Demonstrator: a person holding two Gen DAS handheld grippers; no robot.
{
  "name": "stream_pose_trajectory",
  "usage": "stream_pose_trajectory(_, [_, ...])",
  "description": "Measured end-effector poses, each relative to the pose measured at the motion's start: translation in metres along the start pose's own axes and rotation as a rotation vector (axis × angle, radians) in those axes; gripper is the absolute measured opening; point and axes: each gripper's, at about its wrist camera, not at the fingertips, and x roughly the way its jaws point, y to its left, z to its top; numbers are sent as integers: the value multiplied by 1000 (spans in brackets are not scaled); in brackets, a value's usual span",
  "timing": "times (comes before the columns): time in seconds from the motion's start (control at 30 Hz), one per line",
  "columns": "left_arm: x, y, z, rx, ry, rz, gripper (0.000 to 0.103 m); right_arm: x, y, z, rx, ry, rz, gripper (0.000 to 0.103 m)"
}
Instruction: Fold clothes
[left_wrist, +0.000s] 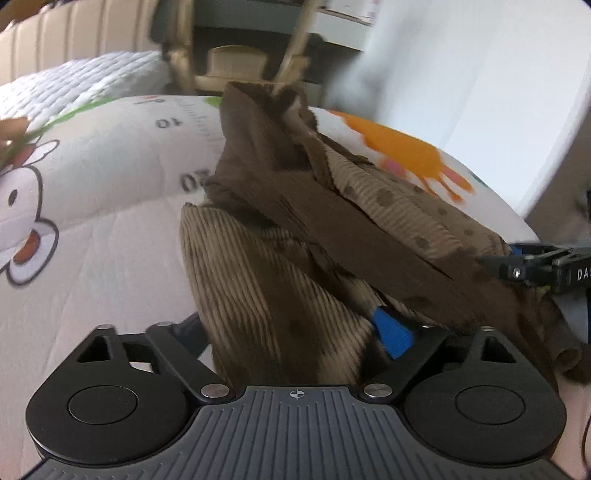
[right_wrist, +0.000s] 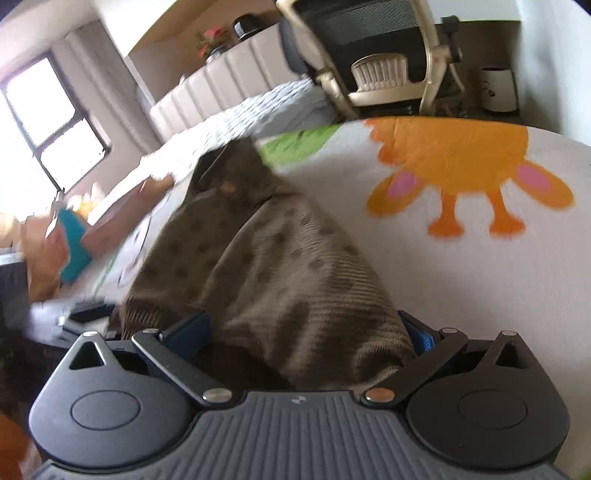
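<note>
A brown ribbed garment (left_wrist: 295, 206) with dark dots is lifted above a cartoon-print bedsheet (left_wrist: 92, 229). In the left wrist view my left gripper (left_wrist: 291, 332) is shut on a thick bunch of it, and one blue pad (left_wrist: 391, 332) shows beside the cloth. At the right edge of that view my right gripper (left_wrist: 532, 267) pinches another edge of the same garment. In the right wrist view the garment (right_wrist: 266, 266) fills the space between the fingers of my right gripper (right_wrist: 306, 332) and stretches away to the upper left. The fingertips are hidden by cloth.
The sheet carries an orange cartoon figure (right_wrist: 454, 166). A beige-framed chair (right_wrist: 384, 74) stands beyond the bed, with a white canister (right_wrist: 498, 88) beside it. A padded headboard (right_wrist: 221, 96), a white quilt (left_wrist: 74, 85), a teal object (right_wrist: 74, 243) and a dark flat item (right_wrist: 88, 310) are to the left.
</note>
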Motion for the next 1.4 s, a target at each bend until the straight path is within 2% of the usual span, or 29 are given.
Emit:
stream_pose_trajectory(0.17, [-46, -26, -51, 59, 95, -189, 84, -52, 32, -60, -135, 94, -5, 103])
stream_pose_trajectory(0.27, [-65, -37, -61, 125, 141, -214, 83, -78, 48, -81, -227, 92, -83, 103])
stream_pose_trajectory(0.33, [-80, -33, -49, 103, 92, -211, 83, -96, 57, -81, -240, 16, -138, 102])
stream_pose_trajectory(0.4, [-98, -27, -32, 79, -3, -214, 83, -114, 66, -78, -255, -75, -169, 102])
stream_pose_trajectory(0.5, [-107, -26, -14, 23, -78, -265, 80, -128, 75, -75, -273, -164, -183, 102])
stream_pose_trajectory(0.53, [-105, -27, -11, 5, -78, -284, 71, -126, 75, -76, -275, -167, -184, 102])
stream_pose_trajectory(0.6, [-101, -28, -4, -26, -77, -313, 61, -122, 74, -77, -277, -170, -186, 102])
stream_pose_trajectory(0.73, [-98, -28, 1, -26, -68, -264, 61, -114, 71, -80, -282, -174, -190, 100])
stream_pose_trajectory(0.8, [-82, -31, 1, -38, -20, -248, 61, -110, 70, -82, -284, -176, -192, 98])
stream_pose_trajectory(0.93, [-45, -36, -1, -80, 31, -306, 61, -93, 65, -85, -245, -168, -176, 89])
stream_pose_trajectory(1.0, [-25, -35, -2, -120, 48, -306, 61, -89, 63, -90, -247, -166, -180, 84])
stream_pose_trajectory(1.07, [-9, -31, -3, -183, 64, -337, 55, -88, 62, -94, -257, -168, -178, 82])
stream_pose_trajectory(1.13, [0, -29, -3, -231, 67, -371, 39, -89, 63, -96, -268, -172, -180, 80])
stream_pose_trajectory(1.2, [-1, -30, 0, -223, 45, -361, 21, -89, 62, -96, -269, -169, -181, 80])
stream_pose_trajectory(1.23, [-4, -31, 2, -218, 32, -358, 16, -89, 62, -95, -271, -169, -182, 80])
stream_pose_trajectory(1.33, [-29, -25, 13, -171, -33, -340, 12, -89, 65, -94, -284, -170, -189, 80])
stream_pose_trajectory(1.4, [-49, -20, 19, -130, -89, -281, 8, -92, 70, -92, -304, -181, -207, 80])
